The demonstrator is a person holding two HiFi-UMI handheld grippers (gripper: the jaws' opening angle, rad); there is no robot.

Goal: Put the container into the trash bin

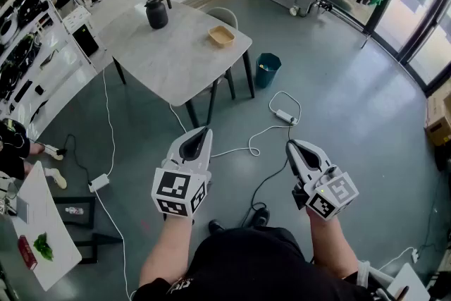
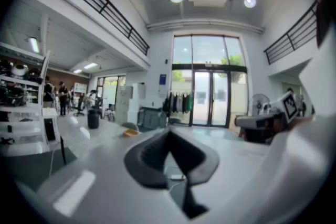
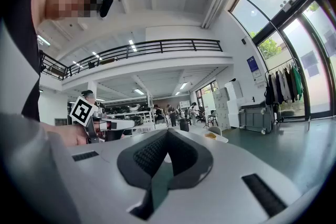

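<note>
A shallow tan container (image 1: pixel 221 35) sits near the right edge of the grey table (image 1: pixel 162 60). On the floor just right of the table stands the teal trash bin (image 1: pixel 268 70). Both grippers are held low in front of the person, well short of the table. My left gripper (image 1: pixel 204 132) is shut and empty, and so is my right gripper (image 1: pixel 291 146). The left gripper view shows the container (image 2: pixel 130 132) far off beyond the closed jaws (image 2: pixel 169 131). The right gripper view shows the container (image 3: pixel 210 136) small past the closed jaws (image 3: pixel 168 131).
A black kettle (image 1: pixel 157 12) stands at the table's far side, with a chair (image 1: pixel 224 16) behind. A white power strip (image 1: pixel 285 115) and cables lie on the floor between me and the bin. A white side table (image 1: pixel 35 222) is at lower left. People stand far back.
</note>
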